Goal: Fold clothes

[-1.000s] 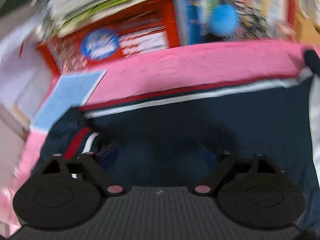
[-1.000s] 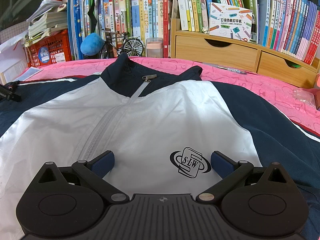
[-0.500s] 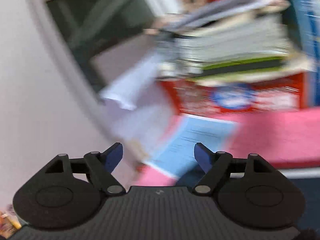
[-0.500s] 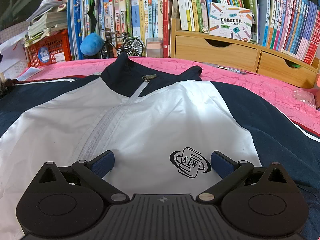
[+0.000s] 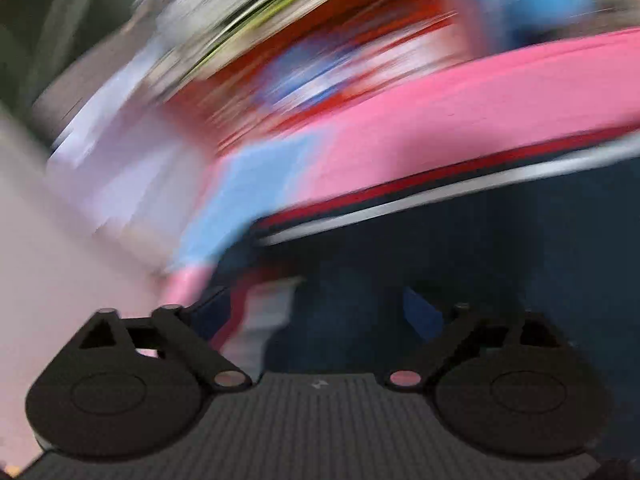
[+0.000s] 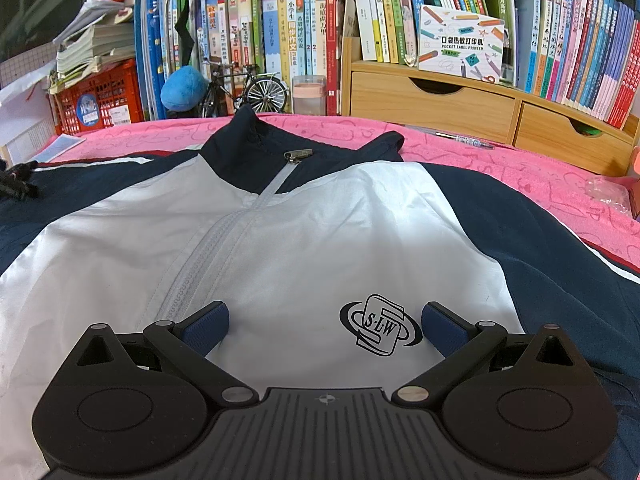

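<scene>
A navy and white zip jacket [image 6: 320, 240] lies flat, front up, on a pink cloth [image 6: 520, 176], collar at the far side. My right gripper [image 6: 324, 320] is open and empty, hovering low over the white chest beside the black logo. The left wrist view is heavily blurred: my left gripper [image 5: 316, 308] is open over the navy sleeve [image 5: 500, 272] near its red and white striped cuff. The left gripper's dark tip [image 6: 16, 184] shows at the far left of the right wrist view, on that sleeve.
Behind the cloth stand a shelf of books [image 6: 280, 40], a red crate [image 6: 100, 100] with stacked papers, a blue plush [image 6: 184, 88], a model bicycle [image 6: 248, 88], a cup [image 6: 308, 94] and wooden drawers [image 6: 460, 108]. A pen [image 6: 464, 141] and a blue sheet [image 5: 248, 204] lie on the cloth.
My left gripper swung up and left off the sleeve, then swung back down over the sleeve's cuff end. The right gripper and the jacket body have not moved.
</scene>
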{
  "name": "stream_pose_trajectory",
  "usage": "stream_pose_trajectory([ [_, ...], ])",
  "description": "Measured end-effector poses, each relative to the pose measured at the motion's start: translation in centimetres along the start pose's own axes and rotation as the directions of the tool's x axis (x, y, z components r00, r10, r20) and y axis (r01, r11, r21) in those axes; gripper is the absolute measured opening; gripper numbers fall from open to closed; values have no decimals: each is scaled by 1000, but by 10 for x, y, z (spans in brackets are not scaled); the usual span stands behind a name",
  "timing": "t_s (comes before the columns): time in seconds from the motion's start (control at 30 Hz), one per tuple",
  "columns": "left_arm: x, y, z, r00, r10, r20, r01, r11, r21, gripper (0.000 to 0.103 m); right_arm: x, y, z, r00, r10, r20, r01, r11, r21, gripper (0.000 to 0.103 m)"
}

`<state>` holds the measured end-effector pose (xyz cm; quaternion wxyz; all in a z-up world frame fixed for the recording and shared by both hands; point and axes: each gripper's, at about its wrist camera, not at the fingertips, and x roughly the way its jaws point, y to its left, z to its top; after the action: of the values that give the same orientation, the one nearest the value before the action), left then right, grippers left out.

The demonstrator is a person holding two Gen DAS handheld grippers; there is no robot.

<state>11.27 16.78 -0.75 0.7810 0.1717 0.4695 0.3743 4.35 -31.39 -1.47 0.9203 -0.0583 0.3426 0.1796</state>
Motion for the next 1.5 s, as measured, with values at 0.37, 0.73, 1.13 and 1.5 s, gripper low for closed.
stream_pose_trajectory([
  [0.37, -58, 48, 19, 927, 284, 245, -247, 954, -168, 89, 0, 0, 0, 1000, -1, 1, 1, 1000, 0, 103],
  [0.73, -37, 10, 2, 951, -294, 99, 289, 955, 63, 87, 0, 0, 0, 1000, -2, 2, 2, 1000, 2, 103],
  [1.13, 5, 31, 20, 738, 580, 345, -659, 728, 187, 82, -1, 0, 0, 1000, -2, 1, 2, 1000, 1, 103],
  [1.5, -121, -15, -10, 892, 3, 452, -94, 979, 181, 99, -1, 0, 0, 1000, 1, 2, -1, 1000, 2, 103],
])
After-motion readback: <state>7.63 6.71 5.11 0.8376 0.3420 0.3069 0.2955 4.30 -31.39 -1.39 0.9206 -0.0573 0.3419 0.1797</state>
